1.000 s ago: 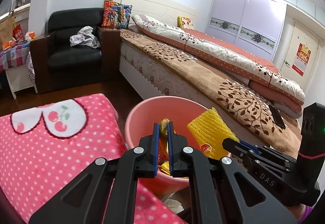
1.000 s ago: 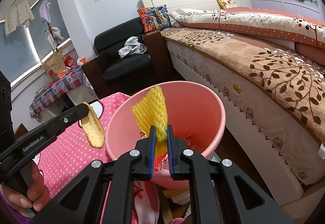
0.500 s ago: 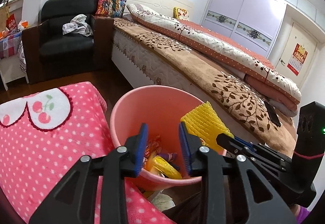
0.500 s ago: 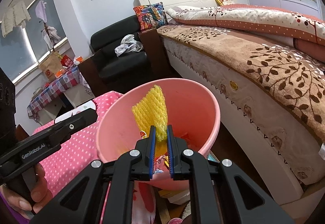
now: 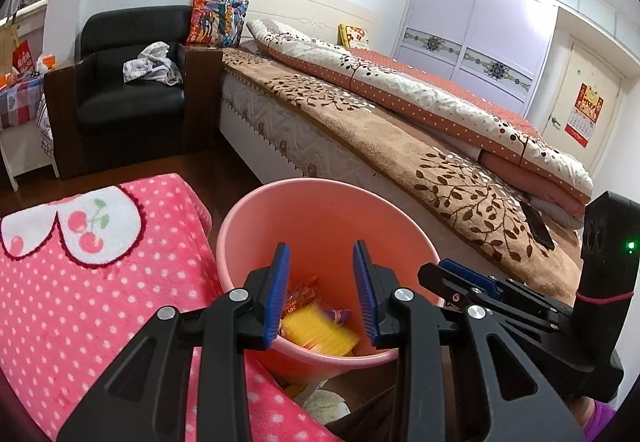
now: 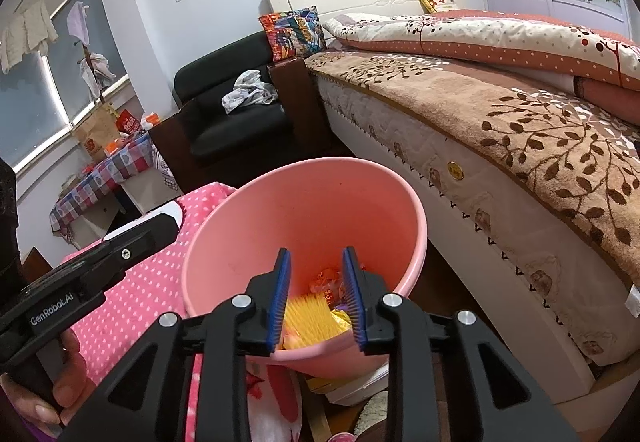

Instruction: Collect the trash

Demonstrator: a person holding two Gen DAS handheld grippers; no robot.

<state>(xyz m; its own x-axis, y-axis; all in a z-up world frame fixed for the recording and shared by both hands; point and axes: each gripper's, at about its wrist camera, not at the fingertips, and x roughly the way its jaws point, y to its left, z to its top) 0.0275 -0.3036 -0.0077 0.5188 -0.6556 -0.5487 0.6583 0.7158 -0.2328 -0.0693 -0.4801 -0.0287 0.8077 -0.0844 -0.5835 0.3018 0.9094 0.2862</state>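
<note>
A pink bin stands between the pink dotted blanket and the bed. A yellow foam net lies blurred inside it on several wrappers. My left gripper is open and empty over the bin's near rim. My right gripper is open and empty over the bin too. The right gripper shows at the right of the left wrist view, and the left gripper at the left of the right wrist view.
The pink dotted blanket lies left of the bin. A bed runs along the right. A black armchair stands behind. Some litter lies on the floor under the bin's near side.
The left gripper opened and dropped its peel into the bin. The right gripper then opened, and the yellow foam net fell into the bin.
</note>
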